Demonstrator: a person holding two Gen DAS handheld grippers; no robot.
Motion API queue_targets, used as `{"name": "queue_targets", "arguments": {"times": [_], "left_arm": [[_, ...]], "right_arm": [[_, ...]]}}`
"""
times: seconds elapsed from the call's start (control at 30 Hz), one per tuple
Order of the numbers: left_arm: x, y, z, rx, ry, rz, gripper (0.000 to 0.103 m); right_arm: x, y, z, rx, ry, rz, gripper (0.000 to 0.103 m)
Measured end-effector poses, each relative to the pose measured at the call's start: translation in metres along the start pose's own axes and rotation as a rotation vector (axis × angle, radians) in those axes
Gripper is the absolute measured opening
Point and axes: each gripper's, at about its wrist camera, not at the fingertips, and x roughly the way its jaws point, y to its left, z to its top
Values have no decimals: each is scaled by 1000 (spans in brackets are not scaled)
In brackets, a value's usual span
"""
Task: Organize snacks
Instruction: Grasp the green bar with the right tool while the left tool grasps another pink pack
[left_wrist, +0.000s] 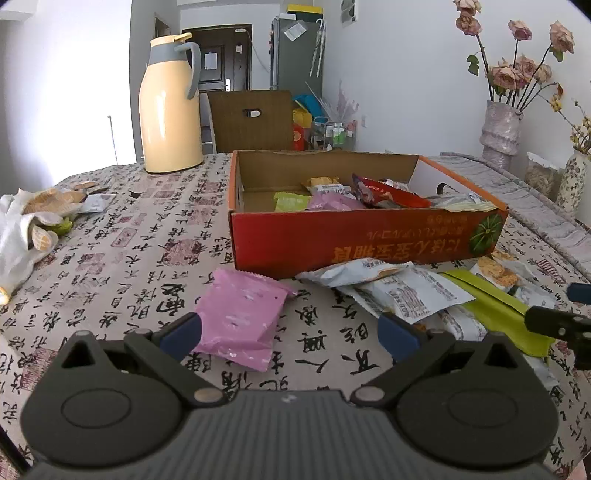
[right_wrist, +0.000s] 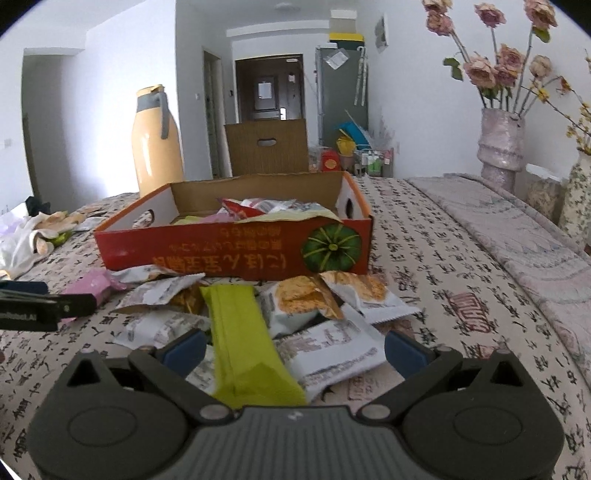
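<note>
Left claw: the left claw (left_wrist: 290, 334) sits low in the left wrist view, blue pads spread wide, nothing held.
Pink packet: the pink packet (left_wrist: 240, 317) lies flat on the table between the pads, nearer the left pad, which looks just beside its edge; whether they touch I cannot tell. It is matte pink with a crimped end.
Right claw: the right claw (right_wrist: 293, 349) is also spread wide and grips nothing.
Green packet: the green packet (right_wrist: 245, 343), long and yellow-green, runs lengthwise up the middle of the right wrist view between the pads, its near end under the claw body.
Loose pile: white and grey snack packets (right_wrist: 328, 345) with pictures of orange crackers lie overlapping around and under the green one, crowding both pads.
Box: the red cardboard box (left_wrist: 365, 240), open-topped with a green pumpkin printed on its front, stands just behind the pile at frame centre; pink, green, red and white snacks already lie inside.
Table: the table (left_wrist: 122, 258) wears a cloth printed with black calligraphy.
Around: a yellow thermos jug (left_wrist: 170, 107) stands upper left, a white bag of wafers (left_wrist: 33, 221) at the left edge, a vase of dried roses (left_wrist: 504, 125) upper right.
</note>
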Motion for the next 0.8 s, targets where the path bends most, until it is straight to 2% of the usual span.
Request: {"name": "queue_targets", "arguments": {"times": [0.03,0.1,0.23,0.3,0.37,0.53,0.67,0.8], "left_arm": [[1,0,0,-1,1,-2,103],[1,1,0,-4,3,-7,103],[1,2,0,-9,4,-12,103],[1,2,0,-9,5,-13,103],[1,2,0,-8,5,-15,103],[1,2,-1,-9,4,-16,103],[1,2,-1,-10,4,-16,103],[0,2,0,-14,6,-14,103]], "right_arm": [[2,2,1,-6,1,12,96],[7,5,4,-17,13,39,83],[23,14,13,-48,55,83,66],[31,18,17,-59,82,106,52],[42,21,20,-72,121,128,46],[64,24,22,-89,198,128,45],[66,29,21,-127,196,113,37],[61,33,18,-152,167,92,35]]}}
